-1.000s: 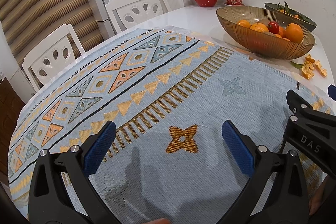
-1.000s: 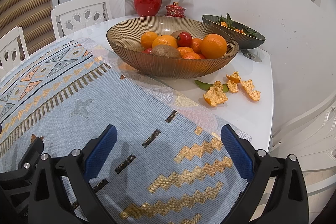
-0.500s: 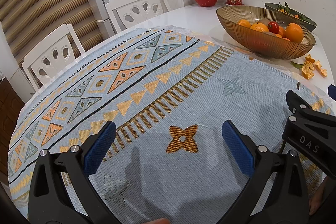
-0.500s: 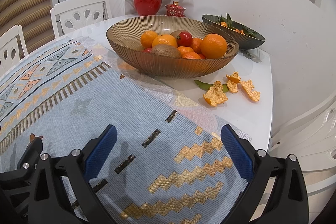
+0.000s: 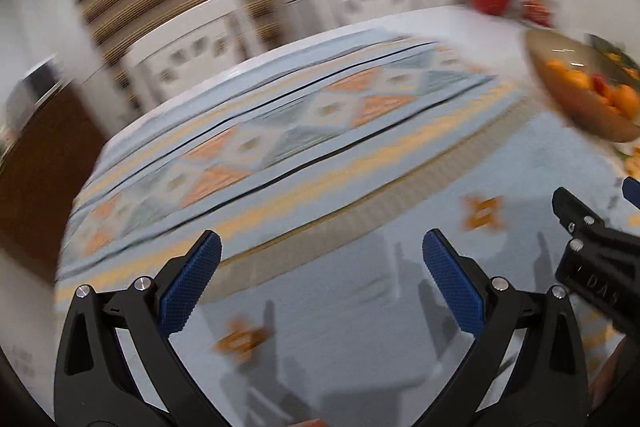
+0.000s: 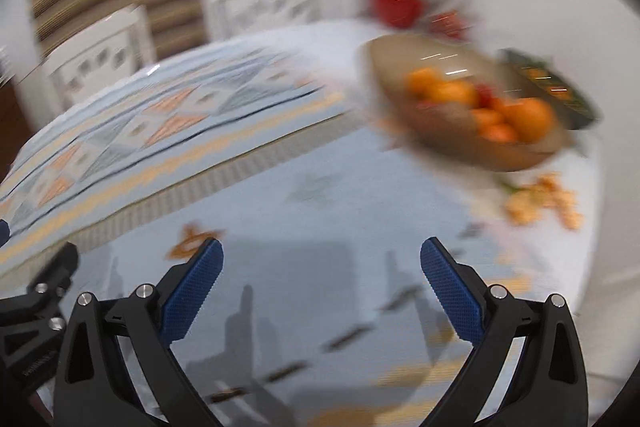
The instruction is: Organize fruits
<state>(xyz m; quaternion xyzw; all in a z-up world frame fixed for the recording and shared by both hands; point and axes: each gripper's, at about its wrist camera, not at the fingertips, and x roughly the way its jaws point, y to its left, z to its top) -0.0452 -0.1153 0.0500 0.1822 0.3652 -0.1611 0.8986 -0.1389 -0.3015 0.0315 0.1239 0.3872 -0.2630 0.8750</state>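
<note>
Both the left gripper (image 5: 320, 259) and the right gripper (image 6: 320, 267) hang over the patterned tablecloth (image 6: 280, 267) with fingers spread wide and nothing between them, probably readied to take fruit. The oranges (image 6: 528, 119) sit heaped in the ribbed amber bowl (image 6: 460, 151) at 1 o'clock in the right view, with loose orange peel (image 6: 540, 203) beside it at 2 o'clock, all blurred.

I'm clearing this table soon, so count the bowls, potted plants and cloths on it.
Bowls: 2, the brown bowl and the dark bowl
Potted plants: 1, the plant
Cloths: 1, the patterned cloth
Total: 4
</note>
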